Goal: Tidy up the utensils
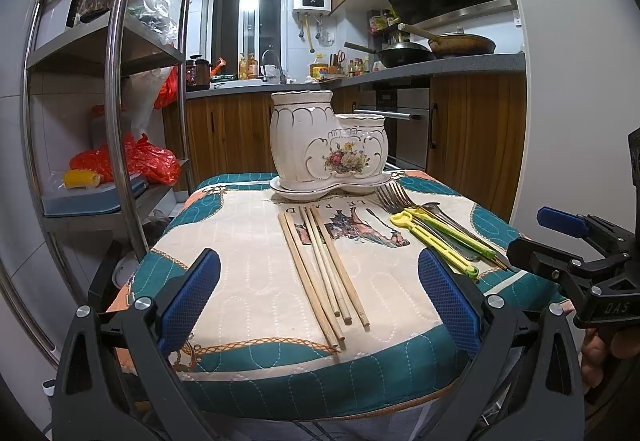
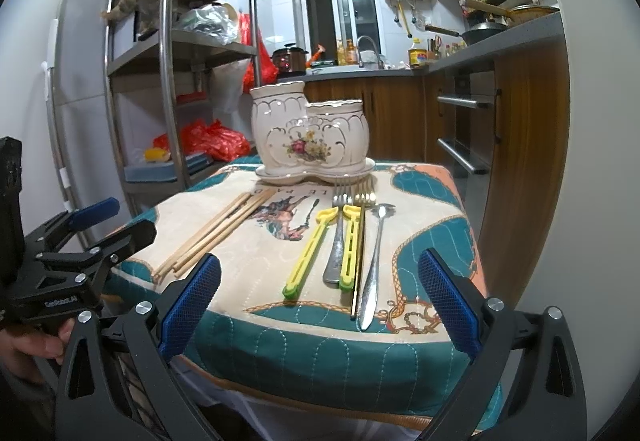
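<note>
A: We see the ceramic holder (image 1: pixel 329 145) at the far edge of the tabletop (image 1: pixel 240 261), on its saucer. It has a tall cup and a shorter cup; what is inside them we cannot tell.

B: We agree. The chopsticks (image 1: pixel 324 269) lie loose in front of it, and the forks (image 2: pixel 340 233), yellow clips (image 2: pixel 308 253) and a spoon (image 2: pixel 374 261) lie toward the right edge.

A: Our left gripper (image 1: pixel 320 305) is wide open and holds nothing.

B: The right gripper (image 2: pixel 320 301) is also wide open with nothing in it, at the near edge.
</note>
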Demonstrator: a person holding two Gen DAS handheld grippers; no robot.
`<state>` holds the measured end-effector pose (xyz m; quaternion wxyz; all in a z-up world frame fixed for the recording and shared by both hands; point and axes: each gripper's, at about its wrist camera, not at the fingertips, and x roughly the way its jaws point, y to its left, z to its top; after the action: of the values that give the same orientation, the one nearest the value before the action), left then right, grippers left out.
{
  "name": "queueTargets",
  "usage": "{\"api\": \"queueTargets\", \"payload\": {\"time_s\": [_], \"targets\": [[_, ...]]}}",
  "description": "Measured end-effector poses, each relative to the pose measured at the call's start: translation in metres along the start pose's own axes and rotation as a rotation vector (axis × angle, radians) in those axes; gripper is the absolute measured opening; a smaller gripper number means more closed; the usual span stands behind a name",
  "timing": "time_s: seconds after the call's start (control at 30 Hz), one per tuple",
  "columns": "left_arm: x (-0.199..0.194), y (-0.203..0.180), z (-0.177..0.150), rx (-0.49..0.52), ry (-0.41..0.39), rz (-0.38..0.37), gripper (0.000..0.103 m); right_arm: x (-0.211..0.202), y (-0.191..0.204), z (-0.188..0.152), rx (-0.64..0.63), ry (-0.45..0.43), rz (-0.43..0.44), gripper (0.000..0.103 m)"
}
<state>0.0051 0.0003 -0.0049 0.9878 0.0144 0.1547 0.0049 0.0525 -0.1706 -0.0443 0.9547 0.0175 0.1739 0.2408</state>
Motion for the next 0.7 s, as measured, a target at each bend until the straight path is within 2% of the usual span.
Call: {"api": "queueTargets", "payload": {"time_s": [0.7], "targets": [[0.0008,-0.0016,-0.002,-0.003,0.005,-0.003,0.098,0.0003,0.0006,-0.0003,0.001,-0.001,0.001,0.098]]}}
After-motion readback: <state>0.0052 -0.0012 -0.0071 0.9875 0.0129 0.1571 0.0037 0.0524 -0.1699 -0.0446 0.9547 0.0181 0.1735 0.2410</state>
